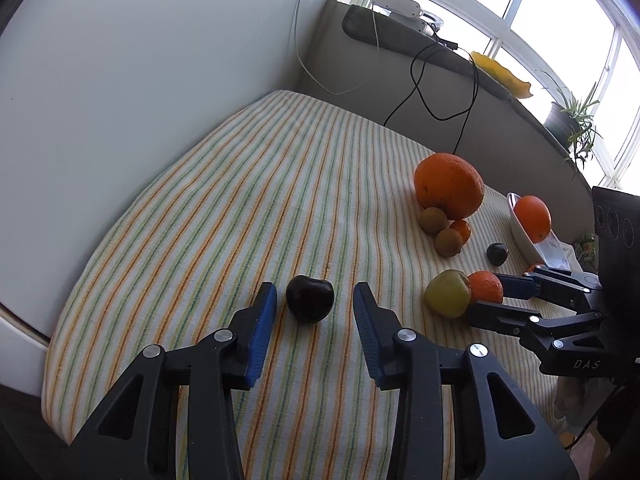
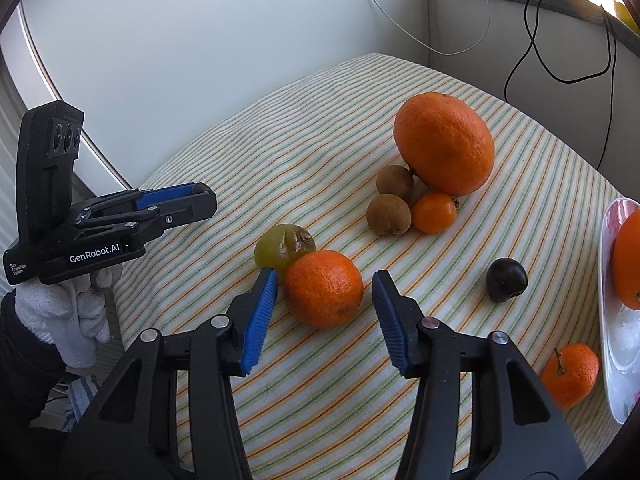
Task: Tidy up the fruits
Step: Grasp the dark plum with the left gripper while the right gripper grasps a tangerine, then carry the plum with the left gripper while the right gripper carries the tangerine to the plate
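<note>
- Striped cloth (image 1: 240, 200) covers the table; fruit lies scattered on it, with a white dish (image 2: 616, 340) at the right edge already holding one orange (image 1: 532, 218).
- Left gripper (image 1: 315, 308): jaws apart, straddling a dark plum (image 1: 310, 298) that sits on the cloth. Neither pad touches it yet; the gap looks a little wider on the right side.
- Right gripper (image 2: 324, 296): jaws apart around a mandarin (image 2: 323, 288). The left pad is almost against the peel, the right pad stands clear.
- Greenish, bruised apple (image 2: 284, 246) touches the mandarin from behind, and the left fingertip (image 2: 266, 280) sits right at their seam.
- Judgement: both grippers are at the pre-grasp stage, so closing comes next.
- For the mandarin, shift slightly rightward before closing so the pads meet the widest part and the left one does not nudge the apple.
- For the plum, centre it between the pads and close gently; the skin looks smooth and may slip or bruise.
- Lift straight up before heading to the dish; a second dark plum (image 2: 506, 280) and a small mandarin (image 2: 570, 374) lie along that path.
- Untouched cluster farther back: large orange (image 2: 444, 142), two kiwis (image 2: 388, 214), and a small tangerine (image 2: 434, 212).
</note>
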The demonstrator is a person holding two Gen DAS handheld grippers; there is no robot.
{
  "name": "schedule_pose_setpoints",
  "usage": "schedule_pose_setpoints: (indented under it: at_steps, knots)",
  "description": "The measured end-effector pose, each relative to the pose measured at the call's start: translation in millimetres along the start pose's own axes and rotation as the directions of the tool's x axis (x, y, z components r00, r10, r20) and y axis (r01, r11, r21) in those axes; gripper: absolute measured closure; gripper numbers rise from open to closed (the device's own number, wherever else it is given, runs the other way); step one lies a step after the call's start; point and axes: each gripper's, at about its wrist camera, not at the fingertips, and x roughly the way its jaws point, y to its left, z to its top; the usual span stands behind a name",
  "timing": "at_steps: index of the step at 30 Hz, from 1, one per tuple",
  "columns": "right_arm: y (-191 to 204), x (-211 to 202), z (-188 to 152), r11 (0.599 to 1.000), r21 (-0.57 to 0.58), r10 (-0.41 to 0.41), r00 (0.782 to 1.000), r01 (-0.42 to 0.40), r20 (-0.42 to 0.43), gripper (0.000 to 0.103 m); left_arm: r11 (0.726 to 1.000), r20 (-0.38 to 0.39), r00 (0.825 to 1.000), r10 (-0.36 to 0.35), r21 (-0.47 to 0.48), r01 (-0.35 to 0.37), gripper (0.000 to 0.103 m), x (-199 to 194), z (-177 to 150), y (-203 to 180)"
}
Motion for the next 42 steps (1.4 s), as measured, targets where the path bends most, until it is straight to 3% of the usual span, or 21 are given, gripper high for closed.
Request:
schedule_pose_setpoints:
  at_steps: [4, 9, 33, 42]
  knots:
    - [1, 1, 1, 1.0, 0.001, 0.006, 1.0, -0.006, 0.0, 0.058, 1.0, 0.003, 1.0, 0.004, 0.012, -0.004, 0.077, 0, -1, -2]
    - [-1, -1, 0, 1.0, 0.015, 0.012, 1.0, -0.012, 0.0, 0.062, 1.0, 0.004, 1.0, 0.004, 0.021, -0.005, 0.08, 1, 0, -3]
    - [-16, -19, -6, 0.996, 0.084, 0.02, 0.999, -0.024, 0.047, 0.063, 0.999, 0.026, 0.999, -0.035, 0.043, 0.034, 0.081, -11, 5, -21]
    - [-27, -53, -12, 0.995, 0.102, 0.002, 0.994, -0.014, 0.112, 0.063, 0.992, 0.047, 0.994, -0.103, 0.082, 0.098, 0.081, -21, 15, -51]
